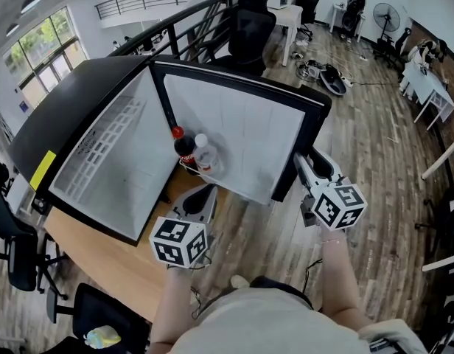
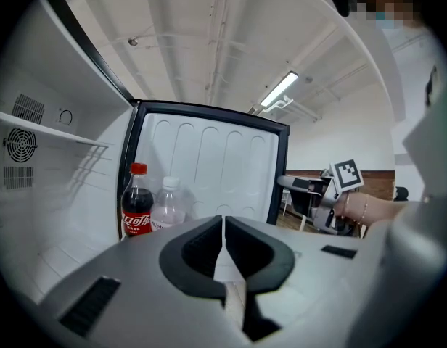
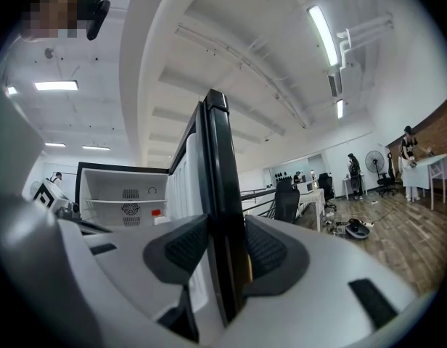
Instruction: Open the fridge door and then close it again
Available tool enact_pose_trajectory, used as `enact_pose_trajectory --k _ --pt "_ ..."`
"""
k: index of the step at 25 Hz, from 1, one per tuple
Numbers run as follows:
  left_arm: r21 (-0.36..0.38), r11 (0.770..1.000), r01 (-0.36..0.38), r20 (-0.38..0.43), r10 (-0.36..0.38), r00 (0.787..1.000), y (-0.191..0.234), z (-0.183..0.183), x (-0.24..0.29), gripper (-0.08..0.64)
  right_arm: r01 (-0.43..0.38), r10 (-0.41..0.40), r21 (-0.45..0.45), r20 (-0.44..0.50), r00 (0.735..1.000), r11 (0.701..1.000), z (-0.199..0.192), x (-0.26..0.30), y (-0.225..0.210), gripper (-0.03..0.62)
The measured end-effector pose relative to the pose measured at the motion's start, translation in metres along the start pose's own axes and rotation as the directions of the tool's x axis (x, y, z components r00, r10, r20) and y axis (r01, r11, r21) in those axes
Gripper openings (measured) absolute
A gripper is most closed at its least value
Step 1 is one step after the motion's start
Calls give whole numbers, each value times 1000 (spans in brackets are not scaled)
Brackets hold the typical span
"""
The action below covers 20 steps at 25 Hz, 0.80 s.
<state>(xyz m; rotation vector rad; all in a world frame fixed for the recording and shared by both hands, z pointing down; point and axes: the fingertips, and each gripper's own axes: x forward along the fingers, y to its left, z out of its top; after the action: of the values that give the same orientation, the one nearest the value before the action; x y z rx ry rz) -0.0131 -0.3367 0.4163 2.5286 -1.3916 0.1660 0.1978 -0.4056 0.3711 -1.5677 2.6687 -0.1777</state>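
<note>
Fridge door (image 1: 234, 131) stands wide open at the head view's centre, white inner face toward the person, beside the fridge (image 1: 87, 135) at 9 o'clock; a cola bottle (image 1: 184, 147) and a water bottle (image 1: 207, 155) stand upright in its shelf. Right gripper (image 1: 304, 164), at 4 o'clock on an outstretched forearm (image 1: 337, 271) and held about level, is clamped on the door's black free edge, one jaw on each face. Left gripper (image 1: 203, 194), at 6 o'clock, points slightly downward toward the bottles, jaws together with nothing between them.
</note>
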Motion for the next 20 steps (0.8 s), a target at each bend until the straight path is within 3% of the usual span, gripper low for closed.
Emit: enact_pose_trajectory --k 20 --pt "-21 1000 3 -13 -3 1000 -5 -5 -7 15 -25 25 1 -17 1000 1000 -1 -7 10 144"
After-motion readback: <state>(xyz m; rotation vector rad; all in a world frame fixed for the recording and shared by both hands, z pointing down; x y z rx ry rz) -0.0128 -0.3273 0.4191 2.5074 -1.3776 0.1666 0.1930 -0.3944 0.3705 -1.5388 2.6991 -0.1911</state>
